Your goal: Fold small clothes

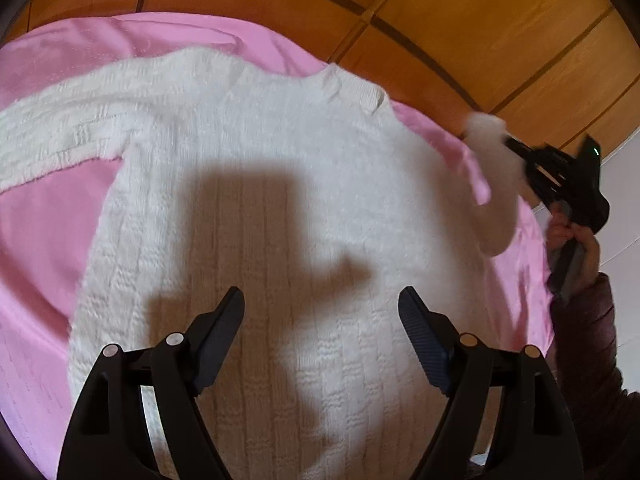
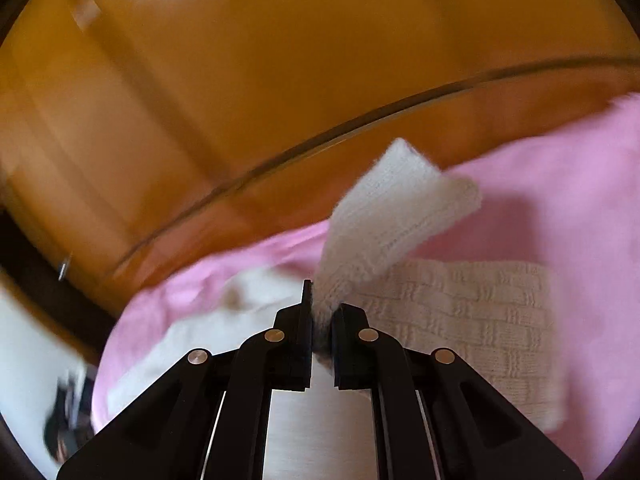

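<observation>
A white knitted sweater (image 1: 280, 168) lies flat on a pink sheet (image 1: 44, 240), with one sleeve (image 1: 60, 132) stretched out to the left. My left gripper (image 1: 322, 296) hovers open over the sweater's lower body, nothing between its fingers. At the right edge my right gripper (image 1: 506, 142) holds the other sleeve (image 1: 496, 200) lifted off the sheet. In the right wrist view my right gripper (image 2: 322, 312) is shut on that sleeve, whose cuff (image 2: 392, 208) sticks up beyond the pads. Part of the sweater (image 2: 460, 312) lies beneath.
Orange-brown wooden panels (image 1: 440, 20) rise behind the pink sheet. A person's hand (image 1: 568, 236) in a dark maroon sleeve (image 1: 588, 340) grips the right tool. A white wall (image 1: 624, 208) shows at the far right. The right wrist view is blurred by motion.
</observation>
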